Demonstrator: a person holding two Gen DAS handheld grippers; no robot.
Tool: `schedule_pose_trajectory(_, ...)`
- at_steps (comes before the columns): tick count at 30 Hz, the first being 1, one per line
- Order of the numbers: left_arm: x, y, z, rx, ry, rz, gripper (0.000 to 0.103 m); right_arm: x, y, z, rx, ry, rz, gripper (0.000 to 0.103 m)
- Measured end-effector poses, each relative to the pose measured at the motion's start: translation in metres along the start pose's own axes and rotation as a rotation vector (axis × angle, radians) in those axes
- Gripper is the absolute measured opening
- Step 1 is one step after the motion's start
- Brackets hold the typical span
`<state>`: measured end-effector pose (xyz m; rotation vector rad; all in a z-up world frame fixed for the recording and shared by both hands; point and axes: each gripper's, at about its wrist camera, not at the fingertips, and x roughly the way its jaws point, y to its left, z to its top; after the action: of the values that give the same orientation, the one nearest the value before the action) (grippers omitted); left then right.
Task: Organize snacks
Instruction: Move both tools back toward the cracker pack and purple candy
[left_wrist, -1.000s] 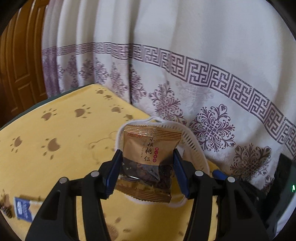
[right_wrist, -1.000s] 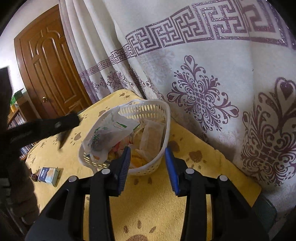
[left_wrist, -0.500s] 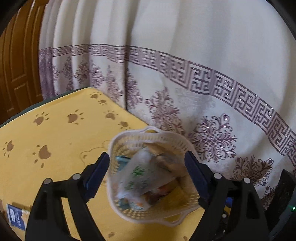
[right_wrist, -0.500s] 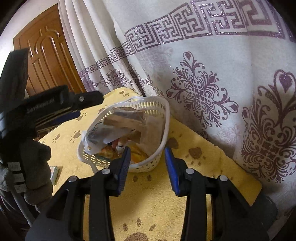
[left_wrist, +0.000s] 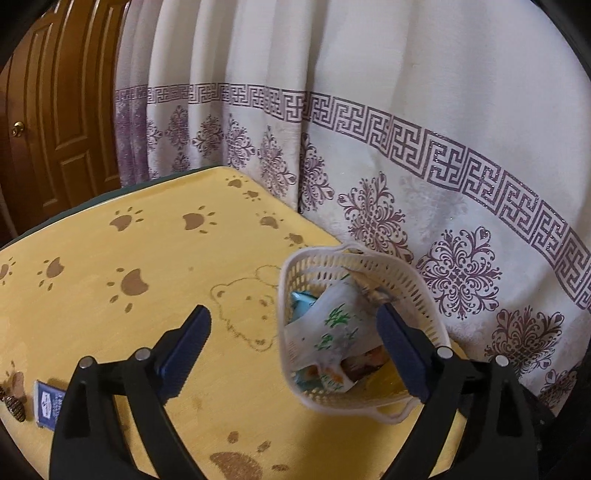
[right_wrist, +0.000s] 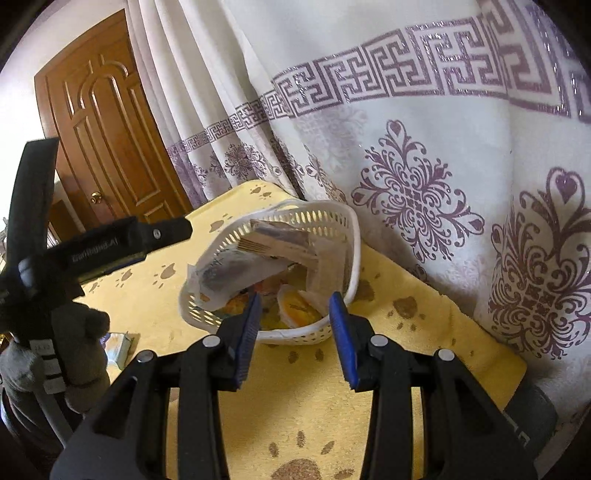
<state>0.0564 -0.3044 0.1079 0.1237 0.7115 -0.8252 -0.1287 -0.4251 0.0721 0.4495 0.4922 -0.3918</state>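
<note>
A white slotted basket (left_wrist: 417, 291) stands on the yellow paw-print tablecloth by the curtain, with several snack packets in it. The brown packet (right_wrist: 277, 243) lies on top, next to a white packet with green print (left_wrist: 332, 332). My left gripper (left_wrist: 293, 314) hovers at the basket's left side with its jaws opening wide and no packet between them. One of its fingers (right_wrist: 162, 230) and the gloved hand (right_wrist: 74, 332) show in the right wrist view. My right gripper (right_wrist: 295, 301) stands open at the basket's (right_wrist: 332, 212) near rim, holding nothing.
A small blue packet (left_wrist: 48, 404) and a little brown wrapped piece (left_wrist: 14, 406) lie on the cloth at the left. The patterned curtain (left_wrist: 406, 110) hangs right behind the basket. A wooden door (right_wrist: 107, 129) is at the far left. The table edge (right_wrist: 509, 365) is close on the right.
My left gripper let go of the brown packet, which now lies in the basket. Its jaws spread wide and the view swung left. The right gripper stayed put.
</note>
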Motion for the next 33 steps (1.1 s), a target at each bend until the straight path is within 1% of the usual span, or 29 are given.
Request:
schedule_pose_trajectory(5,-0.012,0.012,-0.005,-0.001,-0.012,0.043,0.091,-0.010,0.014,0.002,-0.015,-0.018,0.026,0.040)
schedule_pose_trajectory(8,-0.020,0.022,-0.008,-0.004,-0.016,0.085,0.091,-0.010,0.024,0.001,-0.031,-0.016,0.044,0.040)
schedule_pose_trajectory(9,-0.023,0.026,-0.010,-0.006,-0.018,0.098,0.091,-0.010,0.028,0.000,-0.038,-0.012,0.052,0.041)
schedule_pose_trajectory(10,-0.027,0.032,-0.012,-0.011,-0.019,0.117,0.092,-0.010,0.032,-0.001,-0.042,-0.011,0.056,0.045)
schedule_pose_trajectory(12,-0.031,0.041,-0.014,-0.020,-0.016,0.141,0.093,-0.011,0.039,-0.003,-0.052,-0.009,0.066,0.047)
schedule_pose_trajectory(24,-0.063,0.114,-0.037,-0.150,0.000,0.306,0.093,-0.005,0.084,-0.019,-0.124,0.045,0.138,0.048)
schedule_pose_trajectory(25,-0.065,0.122,-0.040,-0.163,0.002,0.327,0.093,-0.005,0.086,-0.020,-0.127,0.051,0.143,0.048)
schedule_pose_trajectory(28,-0.073,0.141,-0.048,-0.196,0.002,0.381,0.093,-0.002,0.093,-0.024,-0.132,0.070,0.158,0.055)
schedule_pose_trajectory(33,-0.087,0.174,-0.065,-0.265,0.011,0.451,0.093,0.002,0.105,-0.032,-0.155,0.092,0.172,0.055)
